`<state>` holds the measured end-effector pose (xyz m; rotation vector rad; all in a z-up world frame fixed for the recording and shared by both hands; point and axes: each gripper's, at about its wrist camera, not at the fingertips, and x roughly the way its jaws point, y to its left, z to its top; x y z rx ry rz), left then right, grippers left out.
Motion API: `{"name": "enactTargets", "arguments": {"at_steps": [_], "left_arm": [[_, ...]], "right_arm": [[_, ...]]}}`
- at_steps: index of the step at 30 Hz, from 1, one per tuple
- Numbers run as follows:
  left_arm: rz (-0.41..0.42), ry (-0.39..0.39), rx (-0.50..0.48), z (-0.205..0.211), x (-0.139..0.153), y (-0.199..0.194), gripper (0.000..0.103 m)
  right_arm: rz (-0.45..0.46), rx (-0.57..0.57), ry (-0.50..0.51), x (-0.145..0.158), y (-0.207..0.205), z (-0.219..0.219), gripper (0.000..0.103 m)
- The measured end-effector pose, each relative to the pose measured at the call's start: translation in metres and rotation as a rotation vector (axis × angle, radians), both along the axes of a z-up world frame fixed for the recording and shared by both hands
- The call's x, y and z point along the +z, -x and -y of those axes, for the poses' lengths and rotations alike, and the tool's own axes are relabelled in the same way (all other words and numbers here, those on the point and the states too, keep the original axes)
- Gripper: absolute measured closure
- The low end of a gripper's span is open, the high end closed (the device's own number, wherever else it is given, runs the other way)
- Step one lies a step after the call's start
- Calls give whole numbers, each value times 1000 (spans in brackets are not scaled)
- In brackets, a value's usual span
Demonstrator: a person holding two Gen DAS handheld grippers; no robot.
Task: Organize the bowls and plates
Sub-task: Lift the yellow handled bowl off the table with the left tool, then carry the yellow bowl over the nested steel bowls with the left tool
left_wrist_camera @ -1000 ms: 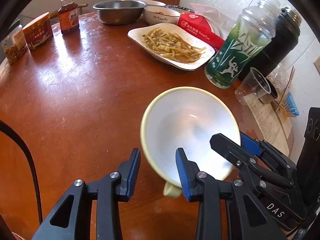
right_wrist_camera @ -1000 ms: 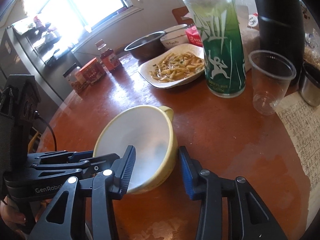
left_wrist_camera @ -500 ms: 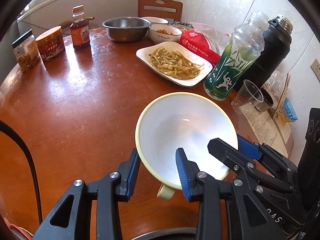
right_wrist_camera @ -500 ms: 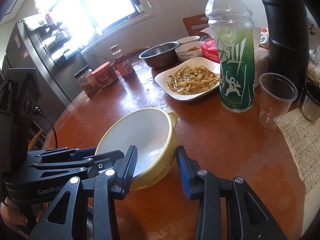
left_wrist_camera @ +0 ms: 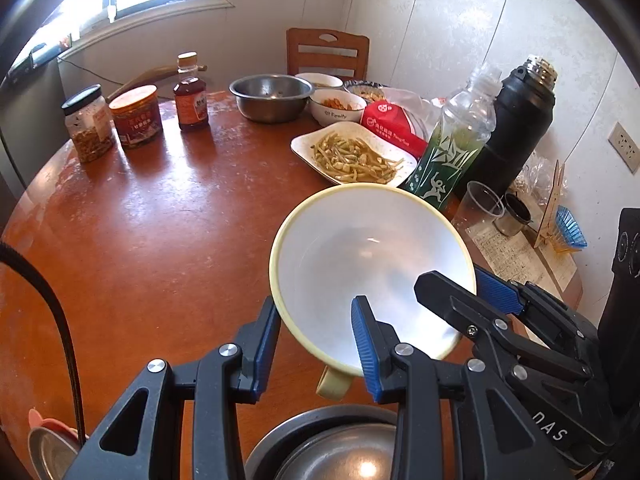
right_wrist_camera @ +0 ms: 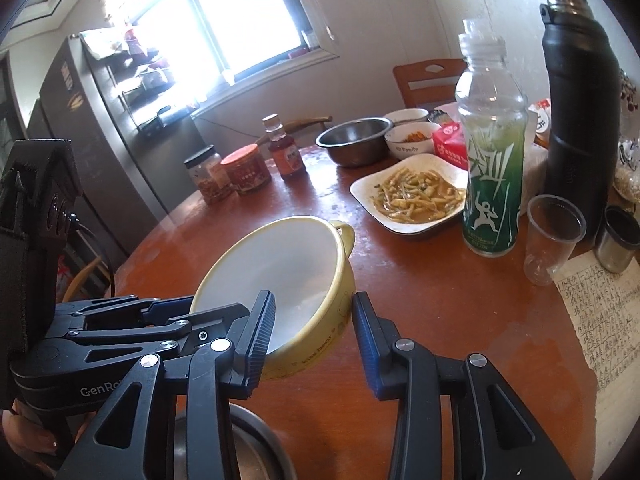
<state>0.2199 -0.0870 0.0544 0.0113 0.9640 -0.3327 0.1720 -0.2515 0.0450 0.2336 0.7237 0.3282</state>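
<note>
Both jaws clamped on the yellow bowl's wall, bowl tilted clear of the table.

Your left gripper (left_wrist_camera: 316,320) pinches the rim at 7 o'clock of the yellow bowl (left_wrist_camera: 360,256), one pad inside, one outside; your right gripper (right_wrist_camera: 312,300) does the same at 4 o'clock. Judgement: rigid glazed ceramic, moderately heavy, slick inside, chips if knocked. Keep the two-sided rim hold; the stub handle (left_wrist_camera: 334,384) at 6 o'clock looks too small to hold. A steel bowl (left_wrist_camera: 332,448) sits below at 6 o'clock. The round wooden table (left_wrist_camera: 160,240) is glossy and crowded: bean plate (left_wrist_camera: 352,156) at 12, green bottle (left_wrist_camera: 452,152) and plastic cup (left_wrist_camera: 480,208) at 1 to 2 o'clock. Bright window (right_wrist_camera: 240,20) behind.
</note>
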Motion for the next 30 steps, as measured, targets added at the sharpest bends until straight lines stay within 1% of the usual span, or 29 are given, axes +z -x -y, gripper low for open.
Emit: {"name": "enactTargets", "arguments": {"at_steps": [8,19,30], "left_arm": [[43,10,19,-17,12,29,66],[44,42,27,-27,4,66,66],[56,39,32,-26,-2,97,66]], "right_arm": [[37,27,11,12,20,-11,62],[51,54,42,12,54,-19,62],[58,68,56,8,84,-19,62]]}}
